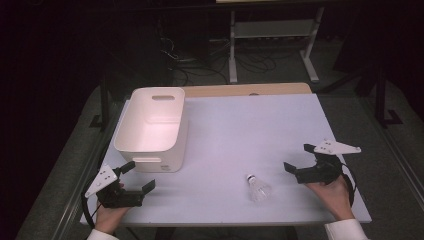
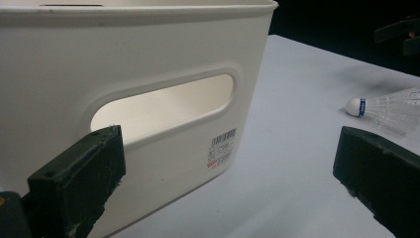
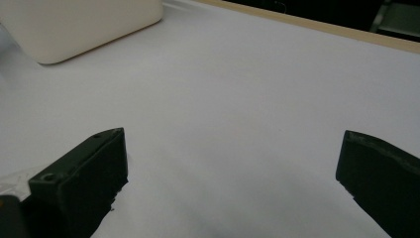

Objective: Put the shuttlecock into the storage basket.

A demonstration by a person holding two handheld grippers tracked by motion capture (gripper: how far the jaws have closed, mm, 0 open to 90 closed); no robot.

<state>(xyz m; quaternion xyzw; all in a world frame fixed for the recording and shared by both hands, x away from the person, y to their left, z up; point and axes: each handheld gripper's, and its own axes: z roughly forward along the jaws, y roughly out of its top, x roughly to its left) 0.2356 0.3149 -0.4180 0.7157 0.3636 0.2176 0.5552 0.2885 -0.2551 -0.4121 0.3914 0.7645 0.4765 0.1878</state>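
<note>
Shuttlecock [image 1: 257, 188], white, blue-banded, on its side

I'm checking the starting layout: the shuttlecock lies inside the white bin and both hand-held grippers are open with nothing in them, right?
Not quite. The shuttlecock lies on the table, outside the white bin, as the high view shows. The rest holds: the left hand-held gripper and the right hand-held gripper are both open with nothing in them.
</note>
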